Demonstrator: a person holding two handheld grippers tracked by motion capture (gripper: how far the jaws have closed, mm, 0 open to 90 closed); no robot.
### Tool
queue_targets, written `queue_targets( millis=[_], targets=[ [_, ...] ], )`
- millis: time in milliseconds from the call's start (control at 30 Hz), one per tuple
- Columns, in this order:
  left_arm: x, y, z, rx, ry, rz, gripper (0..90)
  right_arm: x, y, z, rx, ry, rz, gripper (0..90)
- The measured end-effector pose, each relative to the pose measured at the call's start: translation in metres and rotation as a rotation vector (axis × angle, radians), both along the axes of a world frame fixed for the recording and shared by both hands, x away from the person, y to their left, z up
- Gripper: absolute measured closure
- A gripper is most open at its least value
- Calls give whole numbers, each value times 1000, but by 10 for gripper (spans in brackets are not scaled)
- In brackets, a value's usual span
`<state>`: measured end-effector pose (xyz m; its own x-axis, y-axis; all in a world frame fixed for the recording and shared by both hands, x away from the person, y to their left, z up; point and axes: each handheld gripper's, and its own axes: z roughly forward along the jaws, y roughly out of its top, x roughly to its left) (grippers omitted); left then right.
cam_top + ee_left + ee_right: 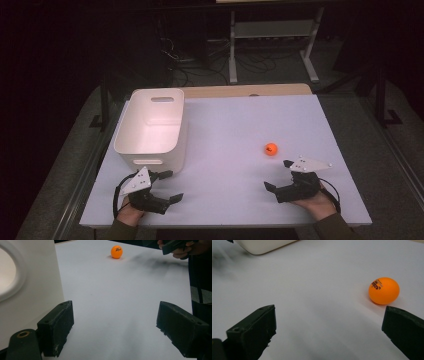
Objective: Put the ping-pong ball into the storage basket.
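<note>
An orange ball [270, 149] lies untouched on the white desk [235, 125], toward the right edge and nearer the front than the back, with the right tongs [278, 174] just in front of it, spread wide and gripping nothing; in the right gripper view the ball [384, 290] sits just beyond the tip of one black jaw, not between the pair. Dark print on the ball's side is too small to read. The left tongs [169, 185] rest near the front left corner, likewise wide open and empty, just in front of a white bin [150, 125] that stands along the left edge with nothing visible inside. By these pictures the work appears barely begun: the ball has yet to be grasped, lifted or moved anywhere.
</note>
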<state>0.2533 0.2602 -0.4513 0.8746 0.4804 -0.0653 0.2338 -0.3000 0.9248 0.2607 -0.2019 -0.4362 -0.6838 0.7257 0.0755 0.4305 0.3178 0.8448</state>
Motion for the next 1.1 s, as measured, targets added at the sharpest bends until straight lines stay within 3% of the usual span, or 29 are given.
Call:
queue_targets(
  millis=[1100],
  targets=[
    [1,1,0,-4,0,0,141,3,-1,2,-13,-2,-9,0]
  ],
)
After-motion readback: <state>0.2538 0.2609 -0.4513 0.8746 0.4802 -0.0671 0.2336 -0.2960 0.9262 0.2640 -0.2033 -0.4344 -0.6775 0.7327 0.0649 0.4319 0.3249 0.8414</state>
